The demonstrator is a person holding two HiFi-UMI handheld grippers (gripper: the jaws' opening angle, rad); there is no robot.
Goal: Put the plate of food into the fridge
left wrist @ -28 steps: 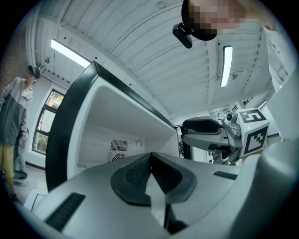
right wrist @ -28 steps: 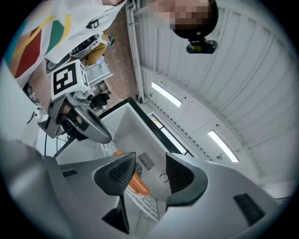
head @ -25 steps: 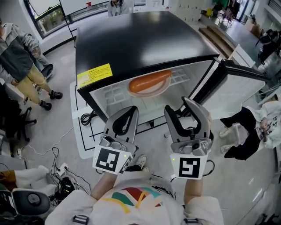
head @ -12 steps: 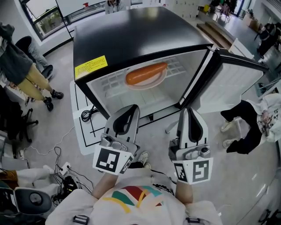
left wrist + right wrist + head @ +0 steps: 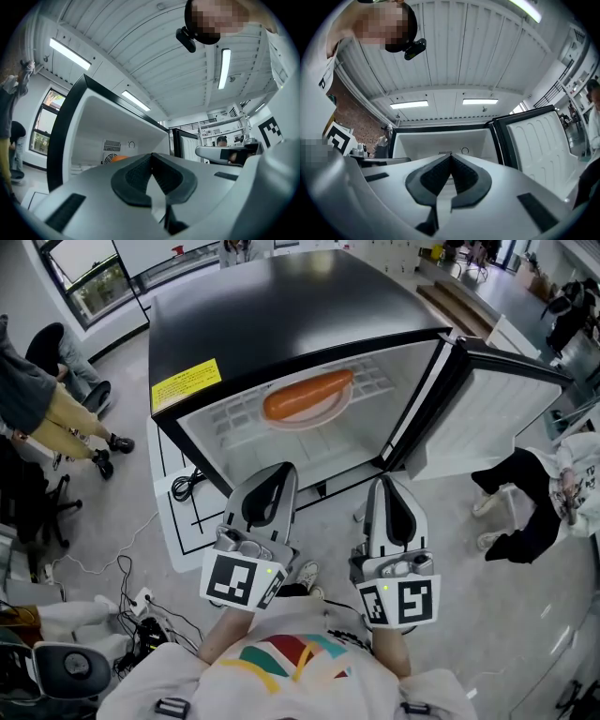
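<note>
A small black fridge (image 5: 281,315) stands with its door (image 5: 487,418) swung open to the right. On its wire shelf rests a plate (image 5: 314,415) carrying an orange sausage-shaped piece of food (image 5: 307,396); a sliver of orange food (image 5: 117,159) shows in the left gripper view. My left gripper (image 5: 273,476) and right gripper (image 5: 390,491) hover side by side in front of the fridge opening, well short of the plate. Both are shut with nothing between the jaws.
A person stands at the far left (image 5: 37,399) beside a dark chair (image 5: 28,493). Cables and a power strip (image 5: 141,601) lie on the floor at lower left. Dark clothing and white shoes (image 5: 525,521) sit on the floor below the open door.
The right gripper's jaws went from wide open to shut. The right gripper drew slightly toward me; the left gripper kept its place.
</note>
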